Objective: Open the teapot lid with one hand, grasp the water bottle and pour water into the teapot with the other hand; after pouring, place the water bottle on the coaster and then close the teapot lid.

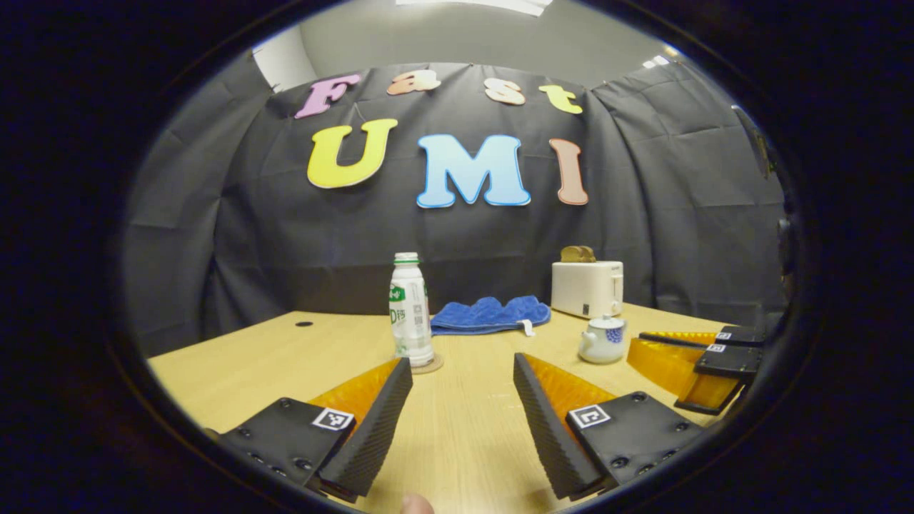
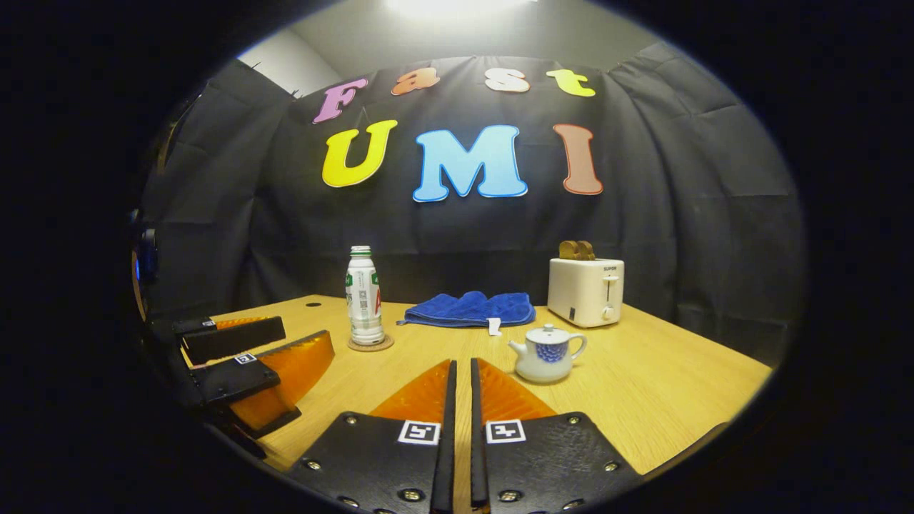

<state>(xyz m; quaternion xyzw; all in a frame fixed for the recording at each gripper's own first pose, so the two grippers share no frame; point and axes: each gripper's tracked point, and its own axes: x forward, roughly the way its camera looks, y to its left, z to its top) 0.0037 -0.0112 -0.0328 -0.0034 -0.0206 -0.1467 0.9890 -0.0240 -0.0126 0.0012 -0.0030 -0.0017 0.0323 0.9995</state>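
Observation:
A white water bottle with a green cap stands upright on a round coaster, just beyond my open left gripper, whose fingers hold nothing. The small white teapot sits to the right with its lid on, beside the right gripper. In the right gripper view, my right gripper is shut on nothing and hovers over the table. The teapot with its lid stands just ahead to the right. Bottle and coaster are ahead on the left, and the left gripper is at far left.
A white toaster with bread in it stands at the back right of the wooden table. A folded blue cloth lies at the back, between bottle and toaster. The same toaster and cloth appear in the left gripper view.

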